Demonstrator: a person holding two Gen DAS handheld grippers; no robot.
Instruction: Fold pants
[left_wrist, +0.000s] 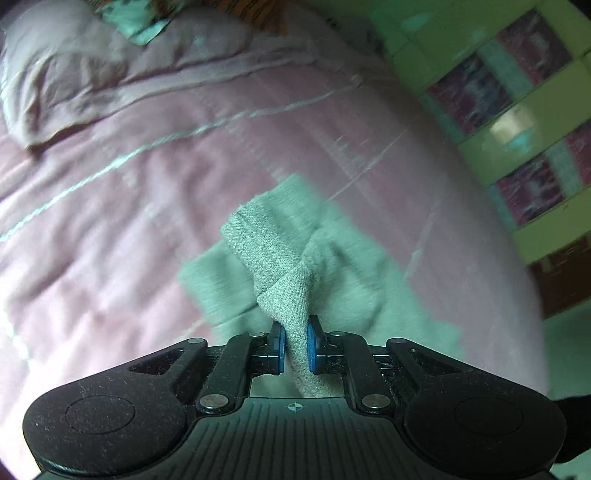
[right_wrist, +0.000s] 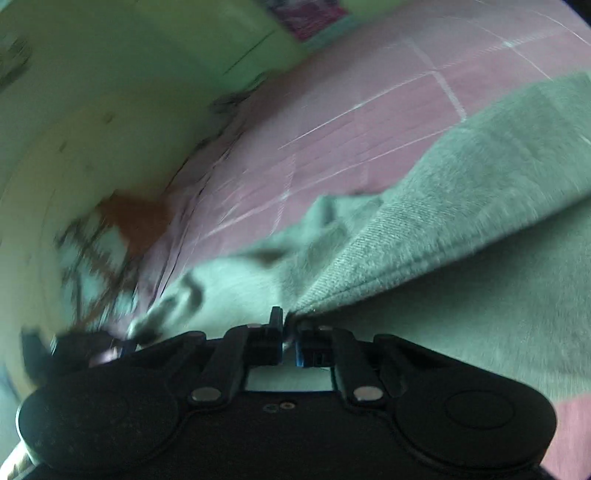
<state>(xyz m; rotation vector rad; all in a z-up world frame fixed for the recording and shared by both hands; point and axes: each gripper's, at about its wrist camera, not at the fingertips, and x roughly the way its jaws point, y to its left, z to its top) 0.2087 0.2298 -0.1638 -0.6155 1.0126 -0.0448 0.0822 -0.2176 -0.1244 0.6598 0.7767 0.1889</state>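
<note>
Grey knit pants lie on a pink bedspread. My left gripper is shut on a bunched ribbed end of the pants, which rises between its blue pads and twists upward from the flat cloth below. In the right wrist view, the pants spread from the middle out to the right edge. My right gripper is shut on a hemmed edge of that cloth, which stretches away to the right from the pinch. Both views are blurred.
A pink pillow lies at the bed's far left. A tiled floor with dark patterned squares runs along the bed's right side. In the right wrist view a pale floor and a brown object sit beyond the bed edge.
</note>
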